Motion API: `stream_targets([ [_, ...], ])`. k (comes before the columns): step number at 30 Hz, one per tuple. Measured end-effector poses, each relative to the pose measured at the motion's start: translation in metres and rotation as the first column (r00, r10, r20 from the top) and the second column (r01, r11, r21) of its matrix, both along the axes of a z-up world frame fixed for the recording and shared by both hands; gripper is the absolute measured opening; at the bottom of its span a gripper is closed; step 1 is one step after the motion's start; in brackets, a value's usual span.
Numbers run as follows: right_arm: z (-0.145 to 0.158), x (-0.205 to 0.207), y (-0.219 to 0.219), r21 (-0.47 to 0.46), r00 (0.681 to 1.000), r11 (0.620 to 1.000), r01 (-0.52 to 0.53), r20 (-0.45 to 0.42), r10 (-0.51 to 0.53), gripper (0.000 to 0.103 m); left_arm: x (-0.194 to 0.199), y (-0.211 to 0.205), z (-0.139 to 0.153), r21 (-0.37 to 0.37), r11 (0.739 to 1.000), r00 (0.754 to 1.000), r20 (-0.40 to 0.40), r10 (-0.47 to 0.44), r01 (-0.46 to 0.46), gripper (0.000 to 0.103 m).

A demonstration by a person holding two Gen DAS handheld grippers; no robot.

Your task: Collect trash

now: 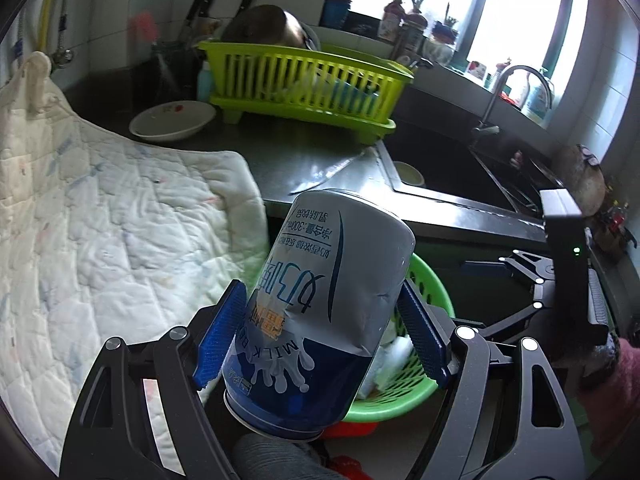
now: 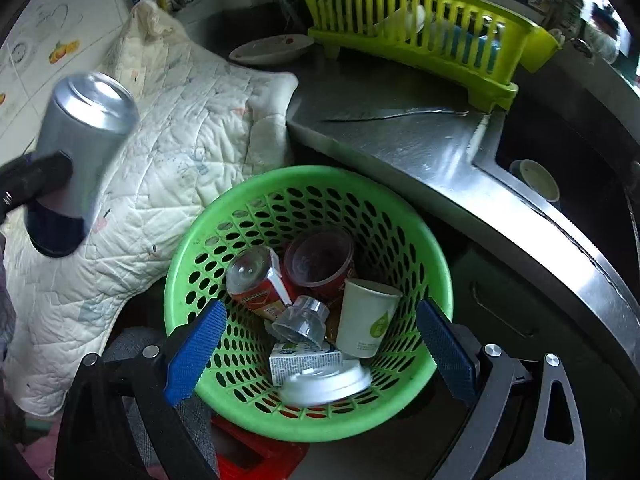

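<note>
My left gripper (image 1: 320, 332) is shut on a silver and blue milk-drink can (image 1: 324, 304), dented where the pads press, held upside down in the air above the left side of the green perforated basket (image 1: 432, 280). In the right wrist view the can (image 2: 80, 152) hangs blurred at the left, above the quilted cloth. My right gripper (image 2: 320, 344) is open and empty, its blue pads either side of the green basket (image 2: 200, 248). The basket holds a paper cup (image 2: 368, 316), a red carton, clear plastic cups, a small white box and a white lid (image 2: 324, 384).
A quilted white cloth (image 1: 100, 216) drapes over the counter at the left. The steel counter (image 2: 400, 140) carries a lime dish rack (image 2: 420, 36), a white plate (image 2: 272, 46) and a knife. A dark sink (image 1: 448, 164) with a cup and faucet lies to the right.
</note>
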State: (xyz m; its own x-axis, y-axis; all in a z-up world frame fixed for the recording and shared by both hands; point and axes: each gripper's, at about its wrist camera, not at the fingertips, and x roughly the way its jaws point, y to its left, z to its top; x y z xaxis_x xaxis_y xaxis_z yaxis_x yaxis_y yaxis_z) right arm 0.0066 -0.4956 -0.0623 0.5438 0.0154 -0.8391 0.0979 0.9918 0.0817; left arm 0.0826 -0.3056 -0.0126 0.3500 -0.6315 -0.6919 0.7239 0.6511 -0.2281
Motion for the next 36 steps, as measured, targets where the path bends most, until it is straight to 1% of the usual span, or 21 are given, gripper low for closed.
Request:
stream_targets([
  [7, 0.011, -0.024, -0.005, -0.008, 0.997, 0.999, 0.044, 0.06, -0.043, 0.093, -0.004, -0.027, -0.021, 0.016, 0.999, 0.998, -0.048, -0.033, 0.034, 0.076],
  [12, 0.015, -0.038, -0.005, -0.038, 0.994, 0.997, 0.061, 0.088, -0.058, 0.093, -0.008, -0.04, -0.03, 0.006, 0.999, 0.995, -0.08, -0.054, 0.054, 0.077],
  [16, 0.015, -0.047, -0.003, -0.041, 0.992, 0.997, 0.07, 0.108, -0.065, 0.093, -0.014, -0.045, -0.033, 0.002, 0.997, 0.995, -0.072, -0.074, 0.074, 0.078],
  [19, 0.014, -0.054, 0.001, -0.024, 0.99, 0.997, 0.072, 0.119, -0.069, 0.094, -0.015, -0.044, -0.035, -0.015, 0.997, 0.993, -0.088, -0.079, 0.078, 0.081],
  [22, 0.013, -0.057, 0.005, -0.028, 0.99, 0.997, 0.073, 0.124, -0.069, 0.094, -0.017, -0.042, -0.034, -0.024, 0.996, 0.993, -0.084, -0.083, 0.081, 0.083],
  [27, 0.017, -0.059, 0.015, -0.015, 0.987, 0.997, 0.071, 0.147, -0.068, 0.094, -0.018, -0.025, -0.026, -0.028, 0.998, 0.998, -0.049, -0.051, 0.049, 0.088],
  [32, 0.022, -0.057, 0.027, 0.012, 0.982, 0.998, 0.068, 0.173, -0.069, 0.094, -0.013, 0.007, -0.014, -0.021, 0.999, 1.0, 0.003, 0.029, -0.029, 0.09],
  [36, 0.028, -0.051, 0.04, 0.025, 0.981, 0.998, 0.056, 0.186, -0.059, 0.094, -0.007, 0.039, -0.001, -0.023, 0.994, 0.993, 0.039, 0.107, -0.106, 0.093],
])
